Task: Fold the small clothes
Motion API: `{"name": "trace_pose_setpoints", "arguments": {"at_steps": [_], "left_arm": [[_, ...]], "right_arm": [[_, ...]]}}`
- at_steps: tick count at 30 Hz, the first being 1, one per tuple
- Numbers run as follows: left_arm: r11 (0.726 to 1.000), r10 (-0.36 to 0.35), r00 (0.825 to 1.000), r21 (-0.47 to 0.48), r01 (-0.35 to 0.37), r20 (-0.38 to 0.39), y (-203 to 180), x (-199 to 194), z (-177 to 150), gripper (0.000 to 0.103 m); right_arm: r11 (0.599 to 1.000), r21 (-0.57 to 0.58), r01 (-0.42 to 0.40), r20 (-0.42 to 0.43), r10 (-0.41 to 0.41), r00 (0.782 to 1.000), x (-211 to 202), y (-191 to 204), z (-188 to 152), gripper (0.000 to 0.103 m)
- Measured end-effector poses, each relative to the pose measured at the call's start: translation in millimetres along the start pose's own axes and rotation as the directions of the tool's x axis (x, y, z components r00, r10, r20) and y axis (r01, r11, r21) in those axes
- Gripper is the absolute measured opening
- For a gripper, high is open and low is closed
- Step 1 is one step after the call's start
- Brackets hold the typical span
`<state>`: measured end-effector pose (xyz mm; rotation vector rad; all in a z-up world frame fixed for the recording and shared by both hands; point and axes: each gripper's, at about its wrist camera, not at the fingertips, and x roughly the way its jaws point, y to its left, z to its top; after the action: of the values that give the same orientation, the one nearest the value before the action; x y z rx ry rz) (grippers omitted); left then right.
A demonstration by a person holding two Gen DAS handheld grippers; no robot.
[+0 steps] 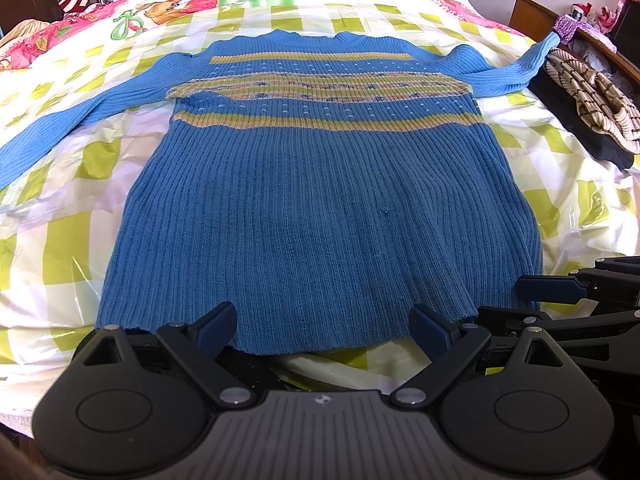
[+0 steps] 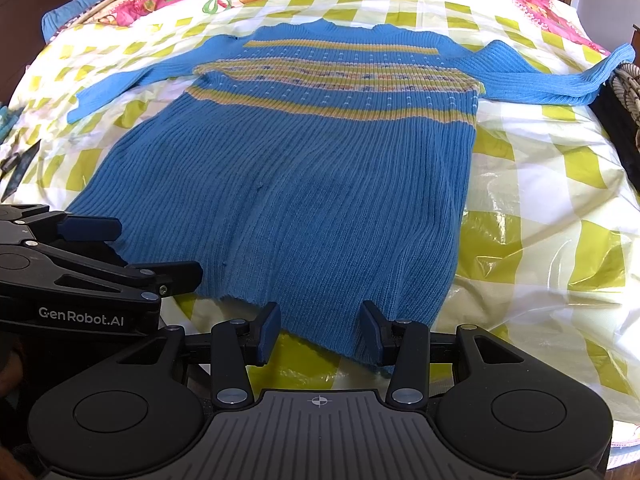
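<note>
Spread over the bed (image 1: pixel 48 240), under a checked plastic sheet (image 1: pixel 80 216). Laid flat on that sheet, a blue knitted sweater (image 1: pixel 320 200), front up, neck at the far end, hem nearest the tongs. Both sleeves flung wide: one trailing off ahead and to the left, the other ahead and to the right, its cuff reaching a heap of striped fabric (image 1: pixel 592 100) at the bed's right edge. No fold made anywhere, as far as could be seen (body smooth, sleeves out, hem straight). Judged barely begun: sleeves to be brought in, body to be doubled, all of it left to do.

Left tongs (image 1: pixel 324 328) held apart, low over the near hem, the pads straddling the middle stretch of that edge; whether either pad touched the knit could not be told. Right tongs (image 2: pixel 320 326) likewise apart, narrower, poised at the hem's right portion, fabric edge lying between the pads, nothing clamped. Seen from the right wrist, left tongs just beside and to the left, fingers over the hem's left part. Seen from the left wrist, right tongs (image 1: pixel 560 300) close on the right, by the sweater's right lower corner. Sweater wholly ahead of both pairs, hem closest, collar farthest.
</note>
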<state>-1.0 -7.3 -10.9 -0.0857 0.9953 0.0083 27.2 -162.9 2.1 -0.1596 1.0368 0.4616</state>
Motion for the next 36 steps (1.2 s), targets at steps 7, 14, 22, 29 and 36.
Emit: {"name": "trace_pose_setpoints", "arguments": {"at_steps": [7,14,22,29,36], "left_arm": [[1.000,0.000,1.000,0.003,0.000,-0.005,0,-1,0,0.103],[1.000,0.001,1.000,0.004,-0.001,-0.005,0,-1,0,0.103],[1.000,0.001,1.000,0.004,-0.001,-0.006,0,-1,1,0.103],[1.000,-0.013,1.000,-0.001,0.013,0.006,2,-6,4,0.103],[0.998,-0.039,0.998,-0.042,0.041,0.041,18,-16,21,0.103]], "right_arm": [[1.000,0.002,-0.001,-0.004,0.001,1.000,1,0,0,0.043],[1.000,0.002,-0.001,-0.006,0.001,1.000,2,0,-1,0.043],[1.000,0.003,-0.002,-0.006,0.002,1.000,2,0,0,0.043],[1.000,-0.001,0.004,0.008,-0.004,1.000,-1,-1,1,0.043],[0.999,0.038,-0.001,0.075,-0.002,0.997,-24,-22,18,0.050]]}}
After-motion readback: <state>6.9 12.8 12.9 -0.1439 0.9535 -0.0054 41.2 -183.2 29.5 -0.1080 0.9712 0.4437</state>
